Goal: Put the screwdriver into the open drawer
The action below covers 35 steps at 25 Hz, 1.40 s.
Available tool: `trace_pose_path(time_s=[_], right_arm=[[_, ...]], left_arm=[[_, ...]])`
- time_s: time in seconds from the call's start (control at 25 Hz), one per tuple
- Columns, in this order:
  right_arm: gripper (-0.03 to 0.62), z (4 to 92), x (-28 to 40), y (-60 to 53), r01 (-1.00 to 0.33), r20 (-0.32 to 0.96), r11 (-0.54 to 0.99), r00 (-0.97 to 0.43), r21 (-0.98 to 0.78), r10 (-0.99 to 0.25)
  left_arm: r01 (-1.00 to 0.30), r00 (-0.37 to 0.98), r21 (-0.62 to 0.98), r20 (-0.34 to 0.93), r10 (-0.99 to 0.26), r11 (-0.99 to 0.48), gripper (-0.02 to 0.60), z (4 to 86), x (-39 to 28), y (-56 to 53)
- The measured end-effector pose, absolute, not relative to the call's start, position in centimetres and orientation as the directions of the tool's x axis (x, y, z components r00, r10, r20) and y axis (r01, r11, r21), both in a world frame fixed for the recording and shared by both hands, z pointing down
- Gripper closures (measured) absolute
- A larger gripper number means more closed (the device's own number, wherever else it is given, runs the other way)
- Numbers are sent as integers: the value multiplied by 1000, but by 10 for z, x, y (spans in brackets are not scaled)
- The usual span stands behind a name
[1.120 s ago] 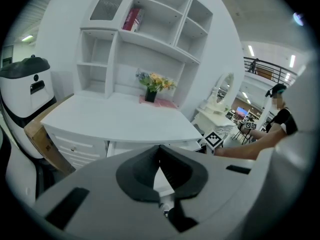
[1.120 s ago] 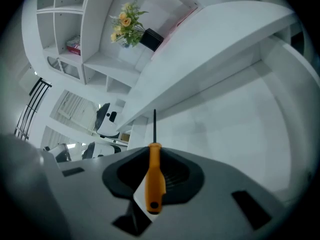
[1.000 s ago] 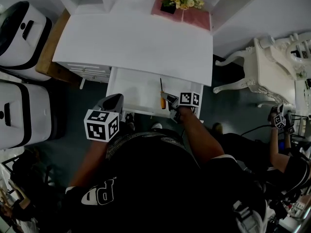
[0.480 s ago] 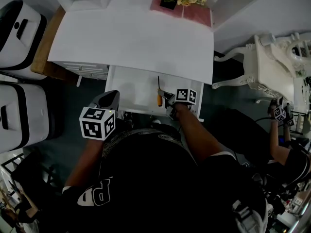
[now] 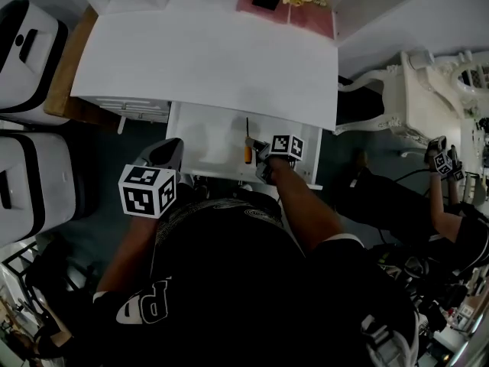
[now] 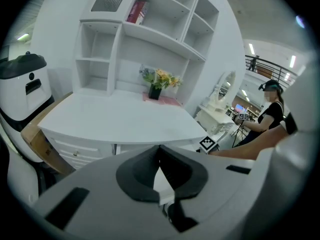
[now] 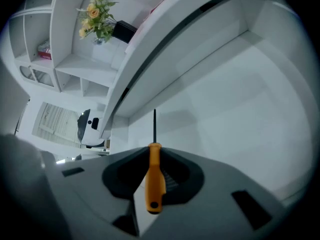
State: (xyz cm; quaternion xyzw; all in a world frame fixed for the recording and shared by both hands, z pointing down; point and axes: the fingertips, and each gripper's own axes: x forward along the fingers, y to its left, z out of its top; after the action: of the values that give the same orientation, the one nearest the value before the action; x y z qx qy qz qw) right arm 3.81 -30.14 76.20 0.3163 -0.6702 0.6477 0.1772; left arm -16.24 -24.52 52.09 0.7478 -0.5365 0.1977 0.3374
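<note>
Black short-sleeved shirt [image 5: 229,281] with white lettering [image 5: 149,306], grey left gripper [image 5: 171,145] and right gripper [image 5: 258,156], black-and-white marker cubes [image 5: 145,191]

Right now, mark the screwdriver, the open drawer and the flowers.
screwdriver [image 7: 154,176], right gripper view, on its orange handle.
open drawer [image 5: 208,140], head view, on its bare floor.
flowers [image 6: 161,78], left gripper view, on the blooms.

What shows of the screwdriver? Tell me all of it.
The screwdriver has an orange, plastic-looking handle with a hole near its butt and a thin dark shaft. The right gripper is shut on the handle; the shaft sticks out past the jaws, pointing toward the back of the open white drawer. Only the gripper visibly touches it.
</note>
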Motion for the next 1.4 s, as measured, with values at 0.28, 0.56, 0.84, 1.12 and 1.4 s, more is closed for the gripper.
trace_pose_path(time_s=[0.28,0.56,0.84,1.12,1.4], right_arm=[[519,776,26,-309,-685,680,-49,-707,-727,-195],[519,791,22,-312,-722,722,-98,-656,-685,-221],[517,802,16,-316,-758,757,-102,-613,-644,-228],[517,809,13,-319,-817,806,-38,-558,-575,-199],[514,813,11,-317,-841,830,-26,-528,-540,-182]], left_arm=[[-934,351,293,667,-657,-202,571,525,-178,-251],[-934,354,295,682,-640,-202,571,532,-193,-255],[-924,379,309,689,-618,-223,571,541,-201,-265],[-913,407,322,693,-595,-250,571,548,-206,-279],[-903,429,334,692,-580,-269,571,552,-210,-284]])
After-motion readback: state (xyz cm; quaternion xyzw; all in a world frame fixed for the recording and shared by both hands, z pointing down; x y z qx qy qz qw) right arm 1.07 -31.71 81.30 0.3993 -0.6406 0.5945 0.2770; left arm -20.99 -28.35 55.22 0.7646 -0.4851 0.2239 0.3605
